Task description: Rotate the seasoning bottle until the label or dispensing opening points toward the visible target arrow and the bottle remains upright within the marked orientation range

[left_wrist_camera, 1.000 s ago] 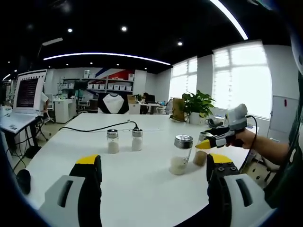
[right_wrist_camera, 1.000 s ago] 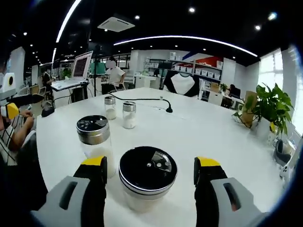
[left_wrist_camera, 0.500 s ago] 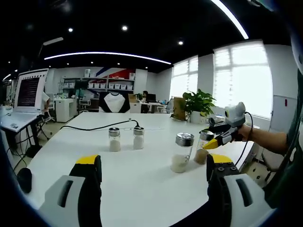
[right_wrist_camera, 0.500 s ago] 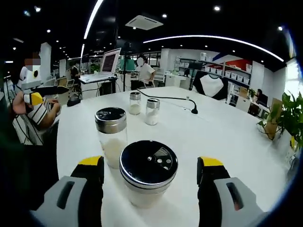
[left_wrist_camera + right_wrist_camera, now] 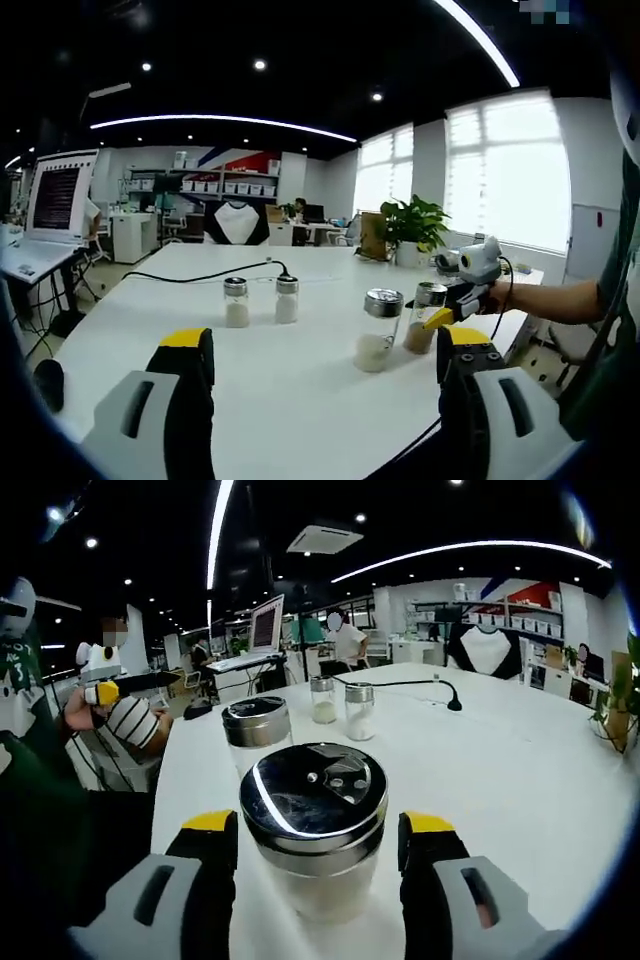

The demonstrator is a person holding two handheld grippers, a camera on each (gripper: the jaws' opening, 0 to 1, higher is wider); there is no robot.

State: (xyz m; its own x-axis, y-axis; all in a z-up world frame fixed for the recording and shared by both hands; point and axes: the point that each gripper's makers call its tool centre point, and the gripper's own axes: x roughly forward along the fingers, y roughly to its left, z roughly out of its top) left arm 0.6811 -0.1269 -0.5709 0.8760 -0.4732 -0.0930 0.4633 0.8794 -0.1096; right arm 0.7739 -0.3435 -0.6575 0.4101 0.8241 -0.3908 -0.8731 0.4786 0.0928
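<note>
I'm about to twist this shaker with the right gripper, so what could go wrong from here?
The right gripper straddles the nearest shaker just under its lid; squeezing that high might tip it. A second shaker stands close behind on the left and could get bumped. No target arrow is visible on the table, so the aim is hard to judge.
</note>
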